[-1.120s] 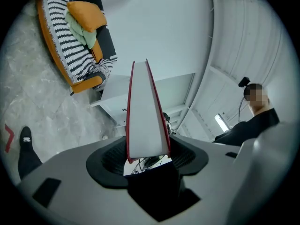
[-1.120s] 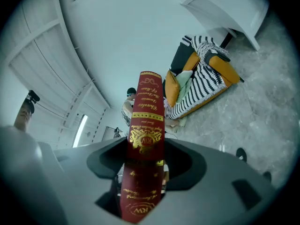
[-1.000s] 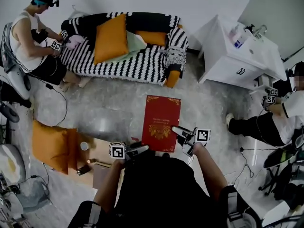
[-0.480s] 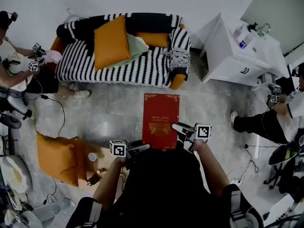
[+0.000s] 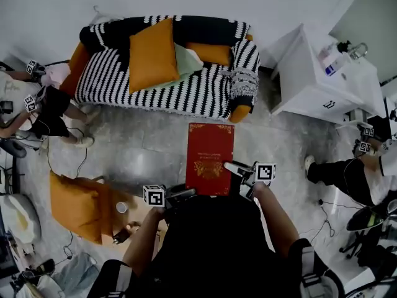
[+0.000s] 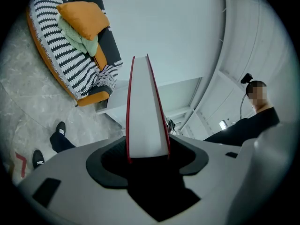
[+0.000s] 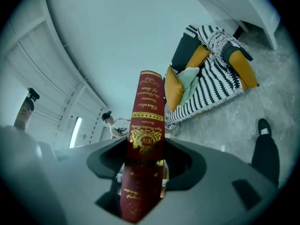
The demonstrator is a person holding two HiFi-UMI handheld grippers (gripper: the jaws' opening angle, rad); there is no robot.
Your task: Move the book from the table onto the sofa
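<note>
A red book (image 5: 211, 159) with gold ornament hangs flat above the grey floor, held between both grippers. My left gripper (image 5: 186, 194) is shut on its near left corner; in the left gripper view the white page edge (image 6: 146, 111) stands between the jaws. On the book's right side my right gripper (image 5: 239, 169) is shut on the gilt spine (image 7: 147, 121). The black-and-white striped sofa (image 5: 180, 82) lies ahead, beyond the book's far edge. It carries an orange cushion (image 5: 152, 54) and a green cloth (image 5: 186, 61).
A white cabinet (image 5: 316, 79) stands right of the sofa. Behind me at the left are a low wooden table (image 5: 133, 219) with a cup (image 5: 121, 207) and an orange floor cushion (image 5: 74, 203). Other people sit at the left (image 5: 37, 104) and at the right (image 5: 347, 172).
Both grippers have carried the book forward towards the sofa, which now lies closer. The table and floor cushion have slipped back to the left. The grip on the book is unchanged.
</note>
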